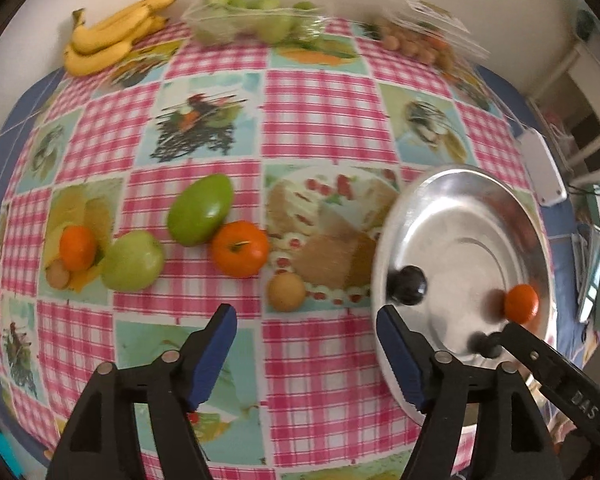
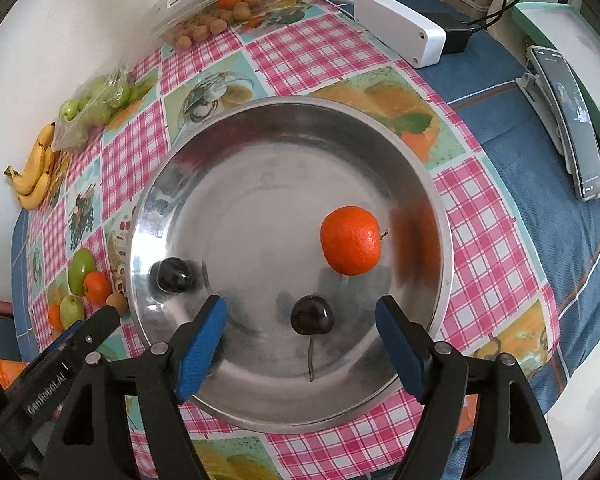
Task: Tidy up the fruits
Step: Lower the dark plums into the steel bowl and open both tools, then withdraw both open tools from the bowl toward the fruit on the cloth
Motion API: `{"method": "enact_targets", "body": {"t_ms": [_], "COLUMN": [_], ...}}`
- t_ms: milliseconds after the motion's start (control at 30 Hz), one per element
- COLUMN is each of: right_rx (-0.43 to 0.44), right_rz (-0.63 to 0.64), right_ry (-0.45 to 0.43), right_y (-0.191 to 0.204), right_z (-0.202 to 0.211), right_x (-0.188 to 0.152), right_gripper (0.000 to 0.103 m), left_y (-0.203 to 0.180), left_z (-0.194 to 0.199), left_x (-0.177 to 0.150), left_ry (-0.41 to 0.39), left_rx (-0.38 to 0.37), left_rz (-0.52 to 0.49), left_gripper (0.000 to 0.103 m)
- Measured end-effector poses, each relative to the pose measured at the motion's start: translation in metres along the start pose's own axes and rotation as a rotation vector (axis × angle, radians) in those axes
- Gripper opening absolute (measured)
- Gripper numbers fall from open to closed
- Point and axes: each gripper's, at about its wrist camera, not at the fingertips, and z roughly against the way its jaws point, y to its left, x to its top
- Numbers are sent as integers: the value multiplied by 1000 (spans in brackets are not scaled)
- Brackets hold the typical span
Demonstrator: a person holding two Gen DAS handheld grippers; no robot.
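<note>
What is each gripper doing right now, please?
Left gripper: open, holding nothing, above the tablecloth.
Right gripper: open, holding nothing, over the plate with a cherry between its fingers.

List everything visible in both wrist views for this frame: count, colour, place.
Metal plate: 1, silver, right part of table.
Mandarin on plate: 1, orange, right side of plate.
Cherries: 2, dark, near side of plate, apart.
Loose mandarins: 2, orange, table left of plate.
Green fruits: 2, green, beside loose mandarins.
Brown round fruit: 1, tan, near plate's left rim.
Bananas: 1 bunch, yellow, far left by wall.
Clear packs: 2, green fruit and small brown fruit, far edge.
White box: 1, far right.
Phone: 1, dark, right, on stand.
Tablecloth: pink check with food prints.
Left claw: open, empty.
Right claw: open, over plate.
</note>
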Motion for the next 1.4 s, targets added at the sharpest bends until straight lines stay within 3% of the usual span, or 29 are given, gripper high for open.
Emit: {"method": "enact_targets", "body": {"t_ms": [100, 167, 233, 267, 567, 900, 1067, 1400], "right_rx": [6, 13, 12, 11, 41, 47, 51, -49], "right_rz": [4, 14, 22, 25, 20, 129, 160, 167], "right_ry": [-4, -15, -21, -25, 4, -2, -29, -155], "right_y": [0, 1, 2, 3, 1, 20, 33, 56], "right_z": [0, 0, 0, 1, -6, -6, -4, 12], "right_x": [1, 1, 1, 1, 0, -2, -2, 2], "right_gripper": [85, 86, 102, 103, 103, 103, 103, 103], "left_y": [7, 11, 14, 15, 17, 27, 40, 76], "left_z": [-1, 0, 2, 2, 4, 9, 13, 20], "left_x": [2, 3, 3, 2, 4, 7, 10, 14], "left_ry": [-5, -16, -26, -31, -46, -54, -64, -95], "left_rx": [25, 43, 50, 52, 49, 21, 16, 55], "left_rz": [25, 37, 40, 39, 42, 74, 99, 156], "left_gripper": [87, 99, 102, 103, 103, 103, 103, 103]}}
